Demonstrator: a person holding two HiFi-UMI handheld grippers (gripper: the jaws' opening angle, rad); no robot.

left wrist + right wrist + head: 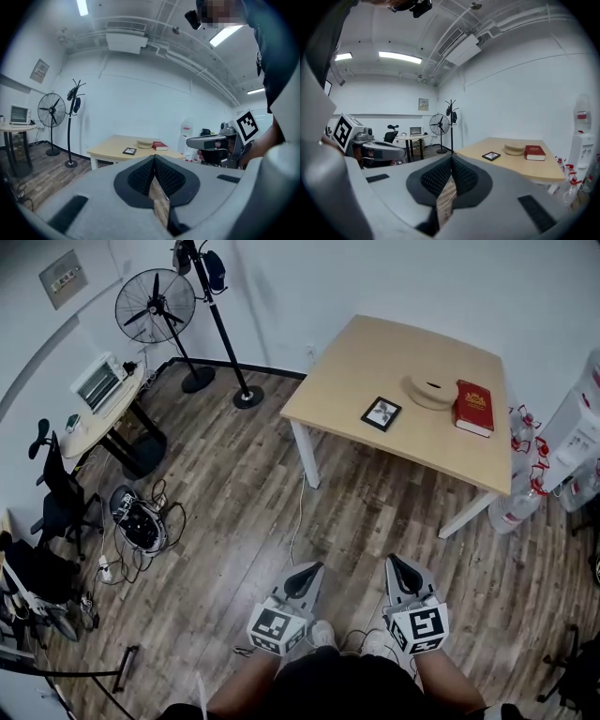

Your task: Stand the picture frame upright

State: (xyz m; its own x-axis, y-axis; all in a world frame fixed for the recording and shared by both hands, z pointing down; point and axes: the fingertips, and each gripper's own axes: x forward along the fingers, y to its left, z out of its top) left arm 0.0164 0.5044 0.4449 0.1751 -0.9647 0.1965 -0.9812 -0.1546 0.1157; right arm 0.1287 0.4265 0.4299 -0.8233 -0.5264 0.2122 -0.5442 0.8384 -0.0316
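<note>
Holding both grippers low in front of your body, you have each tipped slightly downward over the wooden floor (244, 493), with your shoes (323, 634) just behind and below the fingertips. Your left gripper (305, 577) has its jaws together. Its ribbed pads (140, 176) meet at the tip, only a sliver of floor shows through lower down, and nothing sits between them. Your right gripper (401, 576) matches it, with its fingers (464, 177) closed on nothing. The two grippers sit side by side, apart from each other, tips pointing the same way.

Off to the left of your left fingertips, a tangle of cables (141, 521) lies on the floor. Straight ahead of both sets of fingertips, across a stretch of bare boards, stands the light wooden table (375, 352), well apart from either gripper.

The picture frame (382, 413) lies flat, face up, near the table's front edge, more in line with your right fingers than your left. Beyond it and to the right sits a round beige thing (431, 390), perhaps a shallow bowl or a lid; the view is too small to tell. A red book (474, 407) lies just beside that.

Farther out, left of your left fingers, are a round desk (103, 409), a coat stand (220, 324) and a standing fan (155, 306) by the wall. Water bottles (520, 507) stand right of the table.
</note>
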